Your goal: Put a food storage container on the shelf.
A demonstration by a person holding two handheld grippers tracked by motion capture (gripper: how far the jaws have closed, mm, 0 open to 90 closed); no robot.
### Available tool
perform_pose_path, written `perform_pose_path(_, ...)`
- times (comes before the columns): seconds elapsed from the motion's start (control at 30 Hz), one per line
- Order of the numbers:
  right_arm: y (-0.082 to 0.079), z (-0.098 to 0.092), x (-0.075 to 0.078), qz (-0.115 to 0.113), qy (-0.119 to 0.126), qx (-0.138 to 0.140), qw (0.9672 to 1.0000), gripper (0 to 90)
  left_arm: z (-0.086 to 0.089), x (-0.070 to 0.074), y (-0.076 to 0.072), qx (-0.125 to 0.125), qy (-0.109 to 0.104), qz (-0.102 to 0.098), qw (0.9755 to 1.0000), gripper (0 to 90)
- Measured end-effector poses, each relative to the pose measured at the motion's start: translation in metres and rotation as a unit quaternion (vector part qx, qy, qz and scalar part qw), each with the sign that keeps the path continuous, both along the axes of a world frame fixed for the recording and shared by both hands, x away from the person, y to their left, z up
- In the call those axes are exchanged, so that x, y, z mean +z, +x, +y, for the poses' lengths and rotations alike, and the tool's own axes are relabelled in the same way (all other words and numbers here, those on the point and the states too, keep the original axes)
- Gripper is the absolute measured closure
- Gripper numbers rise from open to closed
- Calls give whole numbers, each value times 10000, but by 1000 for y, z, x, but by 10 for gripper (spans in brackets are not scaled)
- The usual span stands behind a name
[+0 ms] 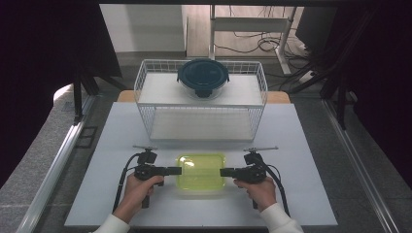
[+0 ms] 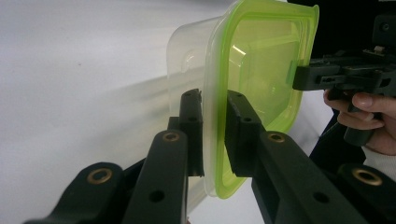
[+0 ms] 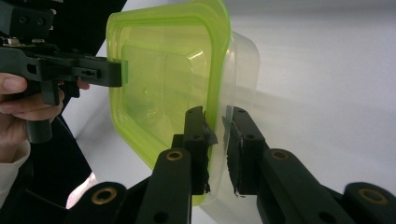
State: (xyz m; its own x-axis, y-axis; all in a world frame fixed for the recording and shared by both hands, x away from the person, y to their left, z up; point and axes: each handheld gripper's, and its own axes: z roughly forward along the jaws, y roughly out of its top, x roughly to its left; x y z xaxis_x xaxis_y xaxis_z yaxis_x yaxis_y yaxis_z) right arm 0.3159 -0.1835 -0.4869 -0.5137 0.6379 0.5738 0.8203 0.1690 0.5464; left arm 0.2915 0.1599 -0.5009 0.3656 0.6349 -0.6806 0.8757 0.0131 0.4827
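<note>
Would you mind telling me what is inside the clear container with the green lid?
Through the green lid and the clear container, nothing shows inside; it looks empty. The jaws clamped on the rim at each side cover small parts of it.

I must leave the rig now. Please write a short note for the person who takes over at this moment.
Left gripper: shut on the left rim of the green-lidded box.
Right gripper: shut on its right rim.
The box is at the front of the white table, lid on.
Behind it is a wire basket carrying a round dark-lidded bowl.
Done: both grips taken.
Left: probably lifting the box.
</note>
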Motion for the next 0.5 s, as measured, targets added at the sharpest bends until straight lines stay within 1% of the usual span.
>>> perform_pose_path(0.4,-5,1,13,-247,22,85,9997,780,3,15,-6,-23,-6,-273,9996,789)
perform_pose_path(0.43,-6,1,14,-269,34,91,9996,780,3,17,-7,-22,-25,-273,9996,790)
perform_pose_path(0.5,-7,1,18,-321,34,106,9994,781,3,20,-9,-20,23,-364,9993,790)
